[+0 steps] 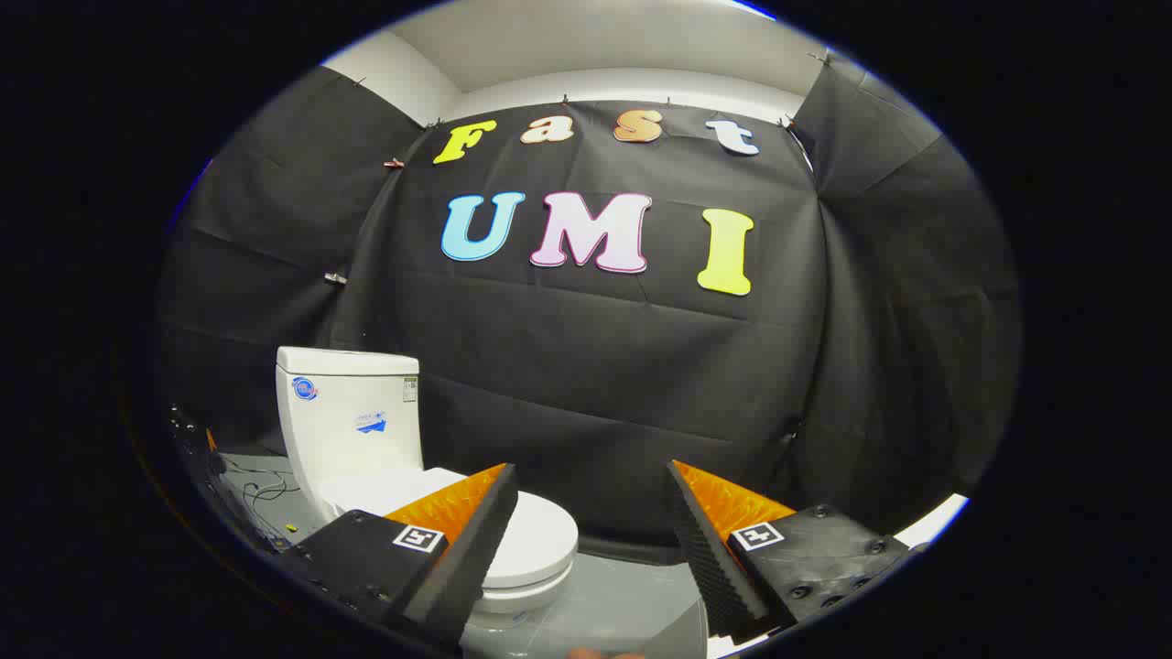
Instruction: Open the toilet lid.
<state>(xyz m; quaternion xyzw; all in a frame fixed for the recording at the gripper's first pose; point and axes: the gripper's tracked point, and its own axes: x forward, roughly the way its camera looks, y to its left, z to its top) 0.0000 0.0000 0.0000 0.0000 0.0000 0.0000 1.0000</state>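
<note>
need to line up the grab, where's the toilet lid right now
In the gripper view the toilet lid lies closed on the bowl, in front of the white tank. It sits just beyond the left finger of the open hand-held gripper, which partly hides it.

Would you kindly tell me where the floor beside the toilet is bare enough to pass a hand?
Free: the grey floor between the toilet and the black cloth wall, ahead of the open tool. Crowded: cables lie on the floor by the tank's far side.
</note>
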